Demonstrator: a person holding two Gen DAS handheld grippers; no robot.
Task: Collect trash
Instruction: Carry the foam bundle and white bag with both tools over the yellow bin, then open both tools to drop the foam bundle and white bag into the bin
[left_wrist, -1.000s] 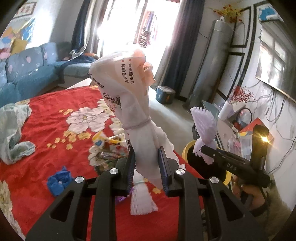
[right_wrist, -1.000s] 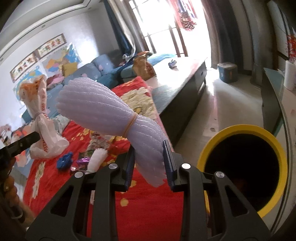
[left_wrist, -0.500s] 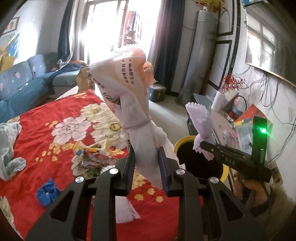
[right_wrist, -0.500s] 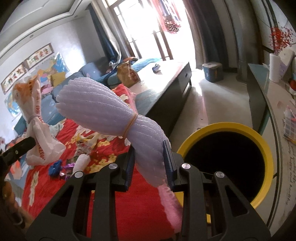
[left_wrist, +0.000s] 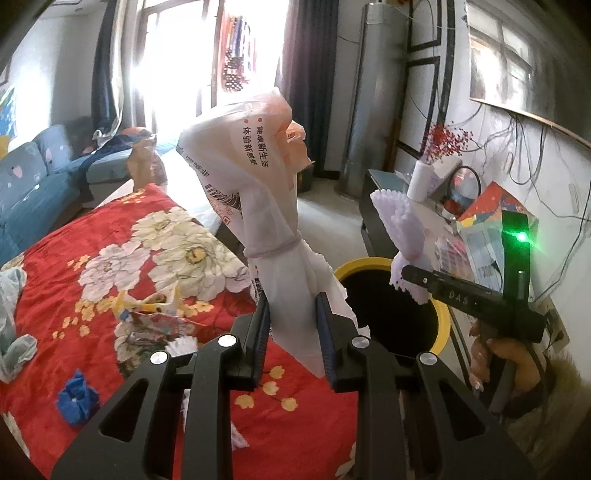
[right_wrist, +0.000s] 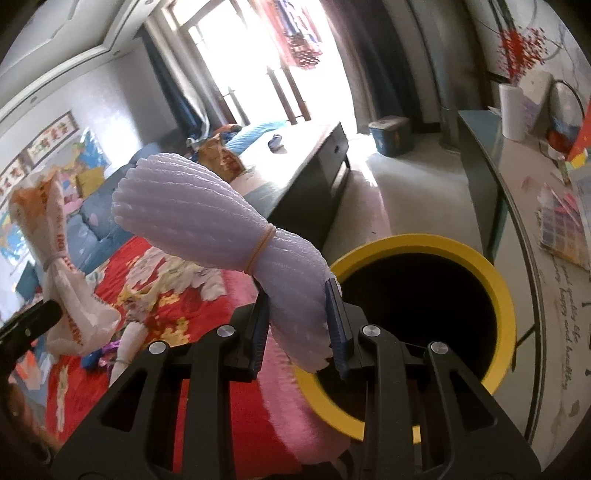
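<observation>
My left gripper (left_wrist: 292, 334) is shut on a white plastic bag (left_wrist: 255, 192), printed with text and tied by a band, which stands upright between the pads. My right gripper (right_wrist: 297, 328) is shut on a pale lilac foam net bundle (right_wrist: 207, 225) bound with a rubber band. A yellow-rimmed bin (right_wrist: 495, 291) with a dark inside stands just right of and beyond the right gripper; it shows in the left wrist view too (left_wrist: 441, 321), behind the bag. The right gripper and foam bundle (left_wrist: 402, 229) hang over the bin's rim there, held by a hand (left_wrist: 506, 362).
A red flowered cloth (left_wrist: 74, 284) covers the table, with snack wrappers (left_wrist: 151, 321), a blue scrap (left_wrist: 75, 397) and a white foam piece (right_wrist: 127, 347) on it. A glass-topped side table (right_wrist: 524, 206) with clutter stands right of the bin. A dark low cabinet (right_wrist: 314, 166) lies beyond.
Both grippers have swung right toward the bin, keeping hold of their items. The bin now looms larger in both views, and the red cloth has slid to the left.
</observation>
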